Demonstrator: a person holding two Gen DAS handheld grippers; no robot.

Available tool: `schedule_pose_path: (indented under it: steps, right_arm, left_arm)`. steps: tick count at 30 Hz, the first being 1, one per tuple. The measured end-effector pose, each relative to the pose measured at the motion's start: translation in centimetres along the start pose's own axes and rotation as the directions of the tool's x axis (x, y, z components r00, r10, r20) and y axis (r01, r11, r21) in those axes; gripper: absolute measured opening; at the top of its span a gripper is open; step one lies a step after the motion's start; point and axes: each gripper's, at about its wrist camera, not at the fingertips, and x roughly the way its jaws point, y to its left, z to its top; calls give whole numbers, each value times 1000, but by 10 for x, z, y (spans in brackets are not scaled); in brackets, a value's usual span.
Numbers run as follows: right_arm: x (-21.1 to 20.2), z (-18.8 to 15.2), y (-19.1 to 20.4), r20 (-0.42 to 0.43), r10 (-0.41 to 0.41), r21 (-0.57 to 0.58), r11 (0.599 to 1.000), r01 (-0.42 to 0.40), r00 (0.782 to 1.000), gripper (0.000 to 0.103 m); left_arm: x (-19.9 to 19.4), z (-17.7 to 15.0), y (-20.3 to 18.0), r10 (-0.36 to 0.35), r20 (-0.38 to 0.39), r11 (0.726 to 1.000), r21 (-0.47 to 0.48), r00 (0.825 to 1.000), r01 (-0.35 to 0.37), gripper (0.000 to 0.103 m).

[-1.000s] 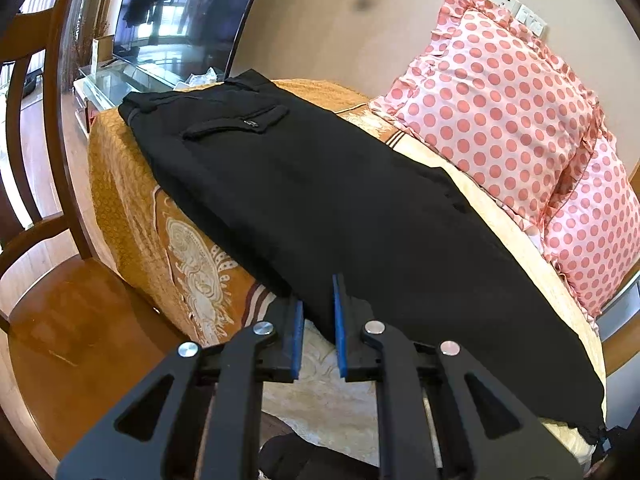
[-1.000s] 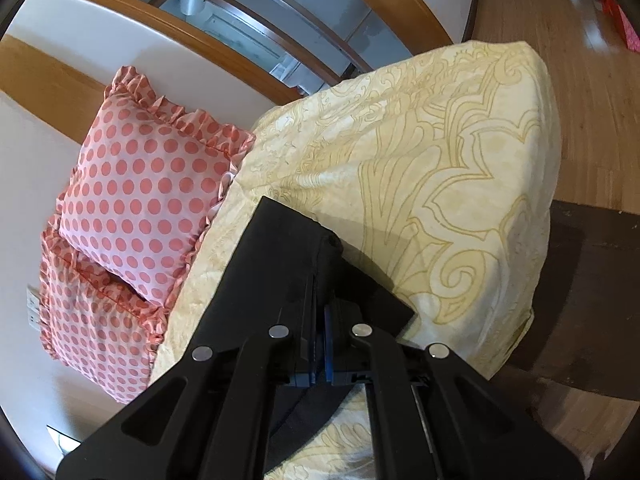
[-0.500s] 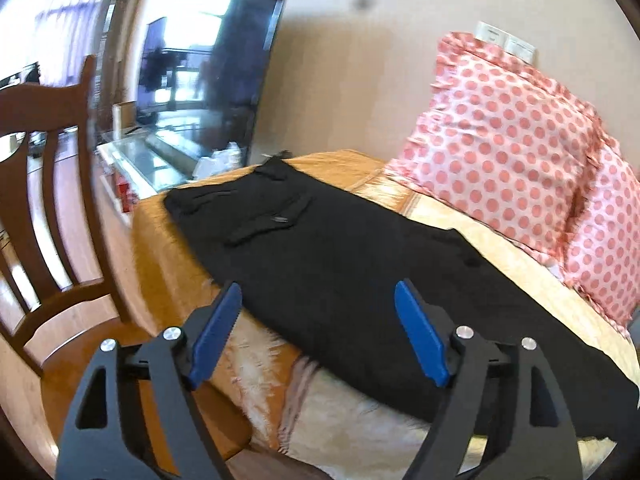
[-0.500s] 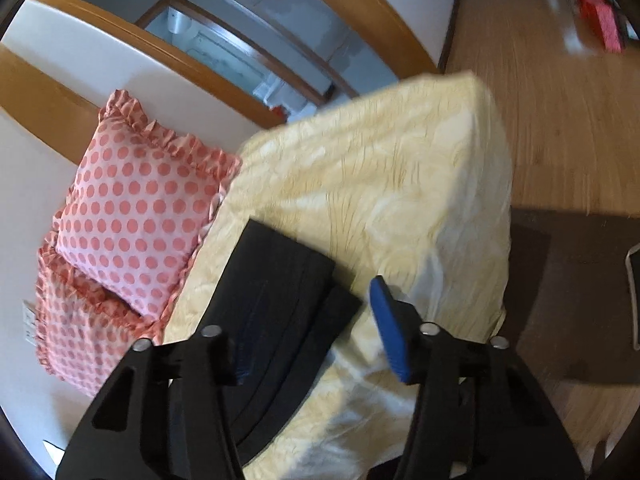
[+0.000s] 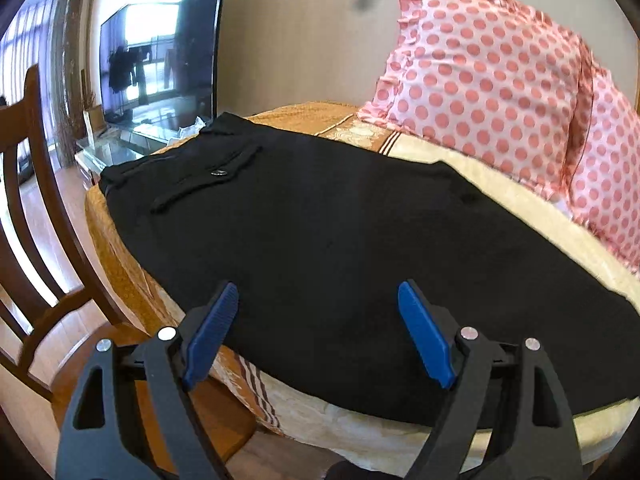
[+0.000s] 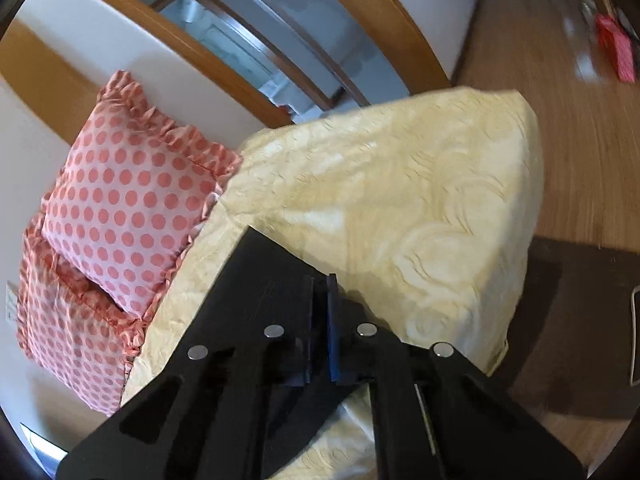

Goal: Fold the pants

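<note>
Half a second ago the right claw (image 6: 320, 320) stood spread over the hem end of the black pants (image 5: 340, 232); its blue pads have come together with only a slit between them, low against the dark cloth — whether any fabric is caught in that slit cannot be told, since the pads hide it. Meanwhile the left claw (image 5: 318, 320) has eased forward, its blue ribbed pads (image 5: 424, 336) spread wide and holding nothing, poised just over the near edge of the pants. They lie flat ahead of that claw, one leg stacked on the other, waistband and buttoned pocket flap (image 5: 216, 176) at the far left end, across a bed with a cream and ochre brocade cover (image 6: 400, 200). Beyond them lean two pink polka-dot pillows (image 5: 480, 80) with frilled edges. By my judgement the cloth is a soft, matte woven — light, limp, not slippery — so it will sag and slide out of stack unless pinched through both layers. Best holds look to be the doubled hem at one end and the stiffer waistband at the other.
</note>
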Motion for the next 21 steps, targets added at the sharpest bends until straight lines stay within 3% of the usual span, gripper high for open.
schedule_pose_path:
  steps: [3,5,8,10,12,14,21]
  right_arm:
    - [-20,0,8,43,31,-29,999,-29,999,4]
    - [-31,-5,4,51,1,-26,1000,0,999,4]
    - [-26,-16,-15,-1,-48,21,999,48,999,4]
    - [-24,-17,-20,-6,-36,35,999,36,999,5]
    - [-27,-16,-22,-21,-29,68,997,30,999,13]
    - [-32,-14,-24,-27,-41,105,994,43,999,39]
    - [-28,-29,-10,-66,6,83,997,-1,998,41]
  left_arm:
    - [5,-1,-3,15,-5,999,31,1000,-15,83]
    - [6,0,-2,14,-3,999,36,1000,-13,83]
    - [8,1,-2,12,-3,999,44,1000,-12,84]
    - [9,3,-2,10,-8,999,53,1000,-10,85]
    - [9,3,-2,6,-12,998,57,1000,-5,86]
    - [9,3,0,-4,-12,998,57,1000,4,86]
    - [9,2,-2,-2,-10,998,67,1000,2,89]
